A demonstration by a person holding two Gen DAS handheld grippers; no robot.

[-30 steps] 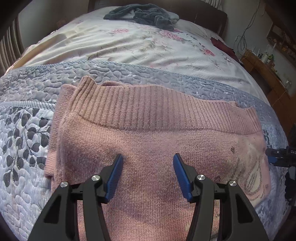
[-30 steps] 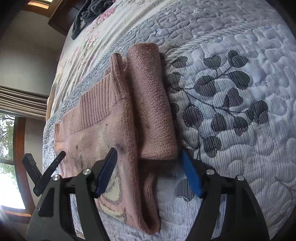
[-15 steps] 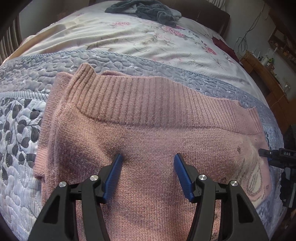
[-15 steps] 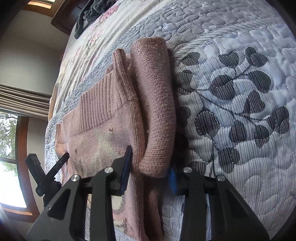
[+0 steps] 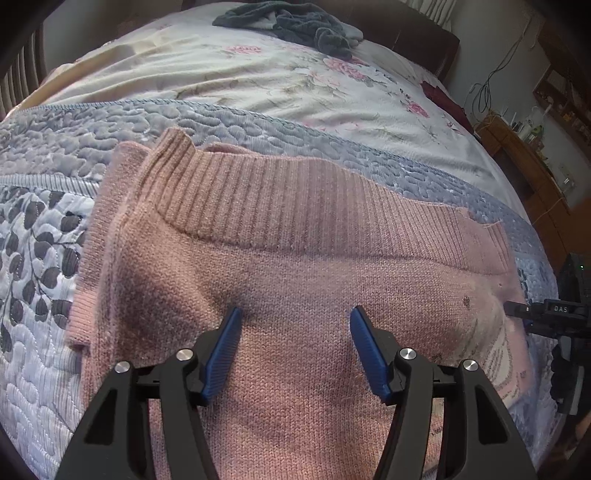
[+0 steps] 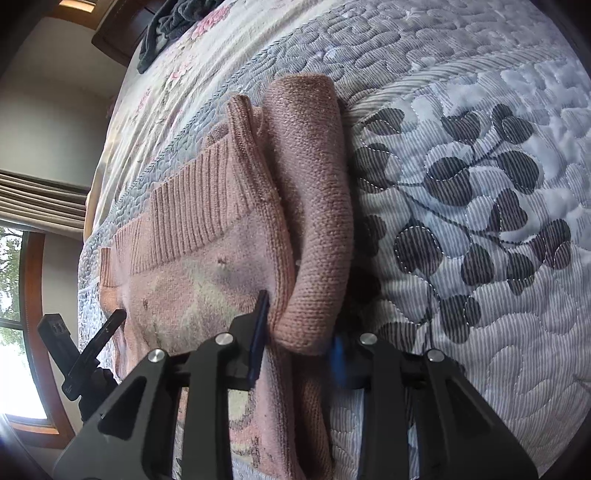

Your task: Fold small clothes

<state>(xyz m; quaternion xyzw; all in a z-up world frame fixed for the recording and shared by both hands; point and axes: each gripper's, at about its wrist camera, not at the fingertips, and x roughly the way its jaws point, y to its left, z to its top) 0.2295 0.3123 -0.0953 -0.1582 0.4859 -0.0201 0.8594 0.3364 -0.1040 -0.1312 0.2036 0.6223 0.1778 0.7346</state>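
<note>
A pink sweater (image 5: 295, 288) lies flat on a quilted bedspread (image 5: 44, 236), its ribbed hem toward 12 o'clock in the left wrist view. The right gripper (image 6: 299, 332), spread wide around the folded sleeve (image 6: 317, 206) a second ago, has since closed in and now pinches the sleeve's rounded end, one blue pad (image 6: 258, 325) pressed against the knit at 9 o'clock of the fold, the other blurred behind it. The left gripper (image 5: 295, 321) stays spread over the sweater's middle, pads resting on or just above the knit, holding nothing. With the sleeve now caught, the next fold across the body looks ready to begin. A dark heap of clothes (image 5: 291, 26) sits at 12 o'clock, well apart.
</note>
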